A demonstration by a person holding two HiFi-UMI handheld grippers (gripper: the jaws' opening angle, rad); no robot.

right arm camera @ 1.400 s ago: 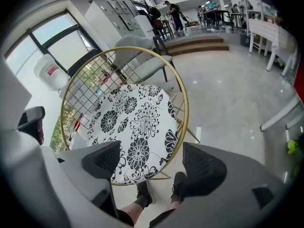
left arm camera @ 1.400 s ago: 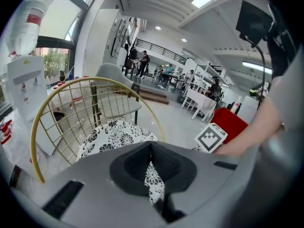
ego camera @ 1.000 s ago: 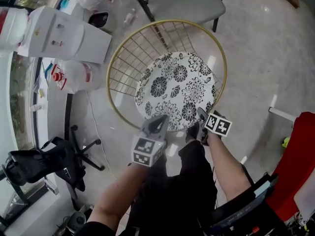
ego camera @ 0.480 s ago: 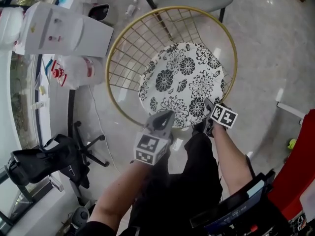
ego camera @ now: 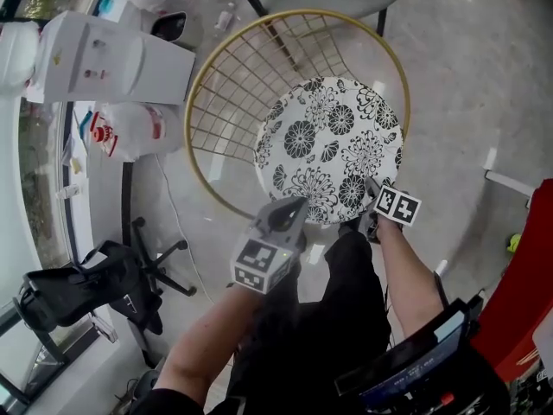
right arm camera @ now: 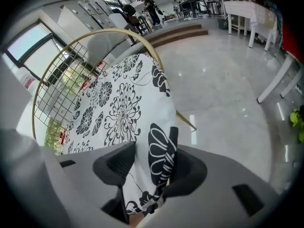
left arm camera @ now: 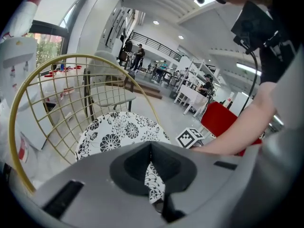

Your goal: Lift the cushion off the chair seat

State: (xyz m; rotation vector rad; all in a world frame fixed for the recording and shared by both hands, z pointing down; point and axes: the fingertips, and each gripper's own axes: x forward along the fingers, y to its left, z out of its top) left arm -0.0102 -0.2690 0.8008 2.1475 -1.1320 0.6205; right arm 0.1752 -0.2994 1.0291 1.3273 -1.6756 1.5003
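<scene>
Round white black-flowered cushion (ego camera: 333,150) sits on the seat of the gold wire chair (ego camera: 229,102), near edge pinched by the left claw (ego camera: 292,207), right claw (ego camera: 370,188) closing on it: let it bite, then raise both evenly.

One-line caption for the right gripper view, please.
Right tongs closing on the near edge of the floral cushion lying in the gold wire chair.
</scene>
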